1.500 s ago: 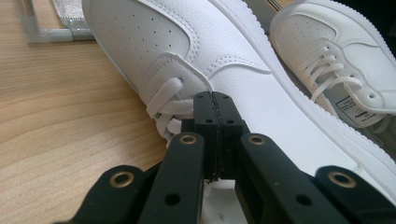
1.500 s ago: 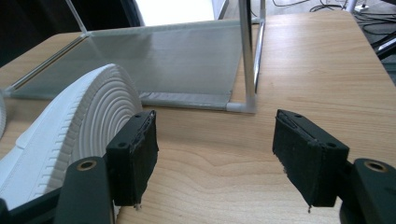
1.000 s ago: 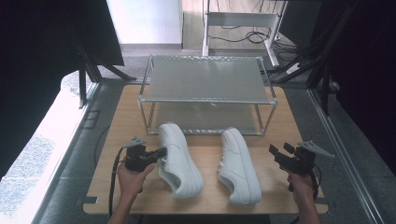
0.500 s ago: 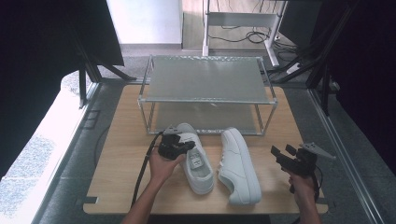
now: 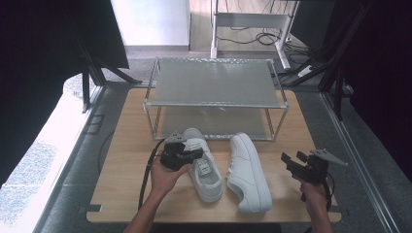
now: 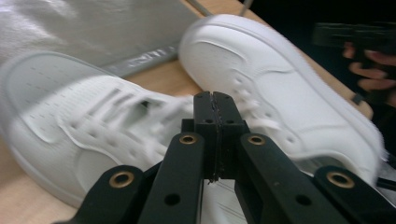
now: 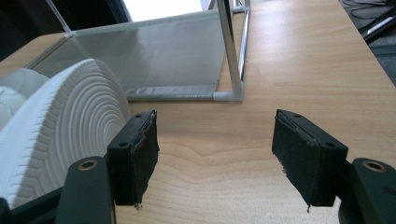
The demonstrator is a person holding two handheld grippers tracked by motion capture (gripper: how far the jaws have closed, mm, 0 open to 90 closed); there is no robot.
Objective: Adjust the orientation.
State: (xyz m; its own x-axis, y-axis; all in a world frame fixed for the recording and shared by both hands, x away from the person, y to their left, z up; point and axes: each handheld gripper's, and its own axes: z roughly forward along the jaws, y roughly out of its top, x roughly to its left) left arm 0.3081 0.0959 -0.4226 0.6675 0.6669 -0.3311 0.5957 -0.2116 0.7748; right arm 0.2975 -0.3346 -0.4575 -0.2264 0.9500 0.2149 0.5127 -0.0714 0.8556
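A wooden table stands between dark curtains, with a two-tier metal rack at the twelve o'clock end and a pair of white sneakers in front of it. Starting at nine o'clock, the left gripper lies over the left sneaker, which sits at about six o'clock of the rack with its toe toward the lower shelf. Its own view shows the jaws pressed flat together with nothing visible between them, their tips above the laces of the left sneaker, so it is closed and empty rather than holding the shoe. Just to the right, close alongside, the right sneaker lies tipped on its side. At three o'clock the right gripper hovers near that sneaker, well apart from the rack, with its jaws spread wide over bare wood; in the right gripper view the ribbed sole of the right sneaker stands just beside its left jaw. The step in hand looks like the approach to the shoes before either is picked up, most likely to set them on the rack. The next move calls for the left gripper to open and take a firm edge, such as the collar or tongue of the left sneaker, and for the right gripper to shift toward nine o'clock until the sole or side wall of the right sneaker lies between its jaws before closing.
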